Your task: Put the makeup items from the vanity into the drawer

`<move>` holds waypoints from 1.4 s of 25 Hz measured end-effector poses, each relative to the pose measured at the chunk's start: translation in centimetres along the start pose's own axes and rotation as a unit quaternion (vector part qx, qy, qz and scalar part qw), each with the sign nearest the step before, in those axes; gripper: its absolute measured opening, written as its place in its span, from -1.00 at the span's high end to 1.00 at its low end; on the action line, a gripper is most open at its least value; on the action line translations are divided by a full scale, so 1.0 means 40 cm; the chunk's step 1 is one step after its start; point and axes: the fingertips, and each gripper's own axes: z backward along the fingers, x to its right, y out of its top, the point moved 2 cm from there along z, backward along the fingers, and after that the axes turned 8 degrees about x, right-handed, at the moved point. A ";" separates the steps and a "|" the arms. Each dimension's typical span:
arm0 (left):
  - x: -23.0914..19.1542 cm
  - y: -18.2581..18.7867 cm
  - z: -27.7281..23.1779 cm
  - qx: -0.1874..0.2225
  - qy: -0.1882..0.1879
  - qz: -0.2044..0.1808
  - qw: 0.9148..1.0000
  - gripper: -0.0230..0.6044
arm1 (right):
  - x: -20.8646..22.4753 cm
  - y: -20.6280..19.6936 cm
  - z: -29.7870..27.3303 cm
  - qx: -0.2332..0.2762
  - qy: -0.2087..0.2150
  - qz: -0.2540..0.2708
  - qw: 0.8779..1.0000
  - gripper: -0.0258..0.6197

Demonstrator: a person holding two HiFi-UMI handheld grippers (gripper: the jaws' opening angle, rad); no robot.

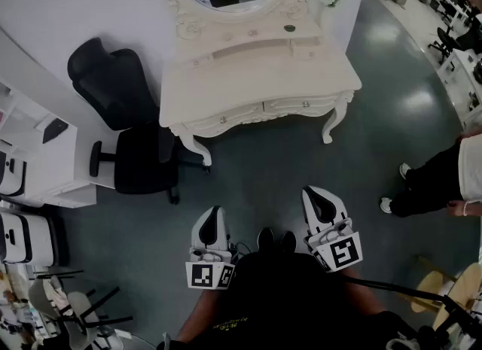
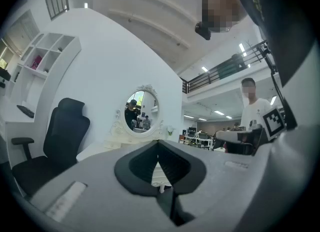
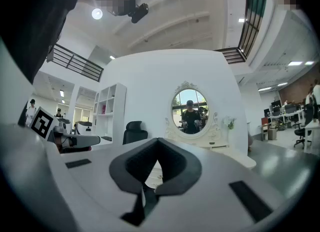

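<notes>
With our left claw [image 1: 216,211] and right claw [image 1: 313,192] both pressed together and empty, well short of the vanity worktop [image 1: 256,77] where the small makeup items [image 1: 290,28] sit, we risk knocking them over or ramming the shut drawer [image 1: 301,105] unless we spread first.
</notes>
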 end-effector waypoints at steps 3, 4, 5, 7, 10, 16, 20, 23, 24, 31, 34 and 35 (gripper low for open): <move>-0.004 -0.001 -0.011 0.003 -0.002 -0.001 1.000 0.86 | 0.011 0.003 -0.011 0.006 -0.002 0.002 1.000 0.92; -0.005 -0.002 -0.014 0.004 -0.001 -0.001 1.000 0.86 | 0.014 0.004 -0.014 0.008 -0.002 0.003 1.000 0.92; -0.007 -0.002 -0.015 0.004 -0.001 -0.002 1.000 0.86 | 0.016 0.005 -0.016 0.009 -0.003 0.004 1.000 0.92; -0.008 -0.002 -0.018 0.005 0.000 -0.002 1.000 0.86 | 0.018 0.004 -0.018 0.009 -0.003 0.004 1.000 0.92; -0.004 -0.005 -0.018 0.003 -0.001 -0.002 1.000 0.86 | 0.021 -0.004 -0.013 0.003 0.000 0.003 1.000 0.92; 0.000 -0.004 -0.018 -0.002 0.000 -0.005 1.000 0.86 | 0.040 -0.004 -0.004 0.004 -0.012 -0.011 1.000 0.92; 0.002 -0.018 -0.017 -0.004 0.002 -0.008 1.000 0.86 | 0.066 -0.006 0.001 0.013 -0.013 -0.006 1.000 0.92; 0.013 -0.035 -0.014 -0.010 0.002 -0.009 1.000 0.86 | 0.097 0.006 0.015 0.031 -0.020 -0.002 0.999 0.81; 0.016 -0.040 -0.013 -0.012 0.002 -0.010 1.000 0.86 | 0.108 0.012 0.018 0.040 -0.022 0.000 0.999 0.47; 0.030 -0.061 -0.018 -0.031 0.006 -0.020 0.999 0.86 | 0.180 0.014 0.048 0.053 -0.043 -0.003 0.998 -0.01; 0.040 -0.066 -0.024 -0.043 0.013 -0.026 0.999 0.86 | 0.205 0.010 0.064 0.044 -0.046 -0.003 0.998 0.10; 0.041 -0.066 -0.030 -0.046 0.014 -0.029 0.998 0.86 | 0.214 0.011 0.066 0.043 -0.045 -0.004 0.998 0.10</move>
